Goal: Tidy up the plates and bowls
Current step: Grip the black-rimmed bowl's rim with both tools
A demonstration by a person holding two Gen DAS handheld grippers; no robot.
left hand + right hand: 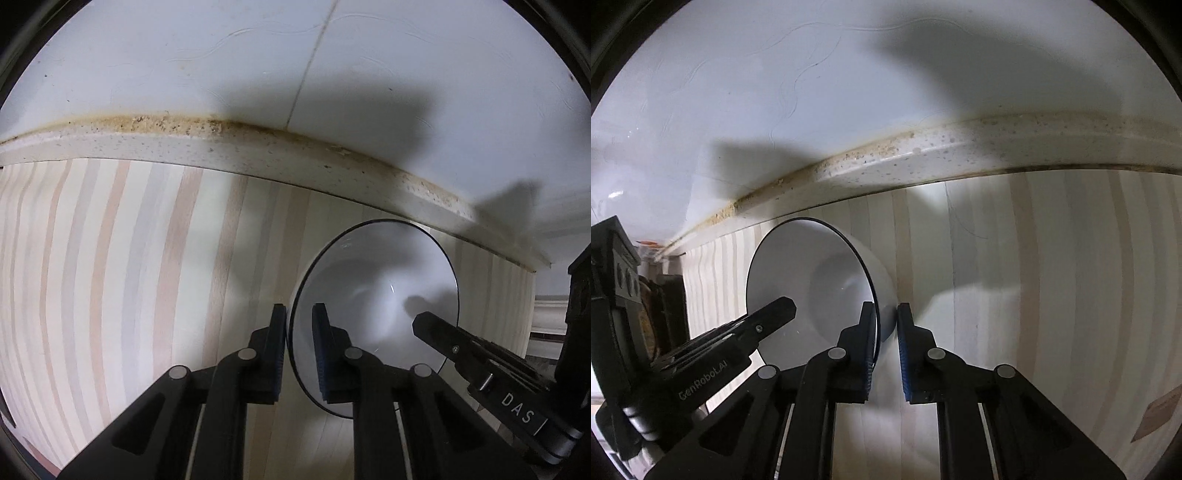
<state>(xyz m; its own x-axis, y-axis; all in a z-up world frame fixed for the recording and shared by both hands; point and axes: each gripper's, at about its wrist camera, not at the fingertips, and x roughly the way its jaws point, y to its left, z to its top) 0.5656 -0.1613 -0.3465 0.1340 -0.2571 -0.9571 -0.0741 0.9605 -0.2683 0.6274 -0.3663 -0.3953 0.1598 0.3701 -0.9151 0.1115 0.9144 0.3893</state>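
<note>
While both wrist views look forward along black fingers with blue ribbed pads, each tool grips the same white round bowl with a thin dark rim (373, 295). Nearest in the left wrist view, the left tool (299, 354) has its jaws narrowed to a small gap around the bowl's rim at about 7 o'clock on the bowl, one pad inside the bowl and one outside. From 4 o'clock in that view, the right tool's black finger reaches across the rim on the far side.

Nearest in the right wrist view, the right tool (886, 354) is likewise closed down on the bowl's wall (812, 280) at about 5 o'clock on the bowl, its left pad inside the rim and its right pad against the outer wall. The left tool's finger enters from 8 o'clock and lies over the rim there.

Held between the two tools, the bowl is tipped up on edge, its mouth facing back toward the cameras, its axis roughly level.

Beneath and beyond it lies the pale striped wooden tabletop (129, 258), its stripes running away from the cameras. Farther off, a cream speckled ledge with brownish staining (207, 147) crosses the view, and behind it rises a white wall (221, 55) carrying shadows.
</note>
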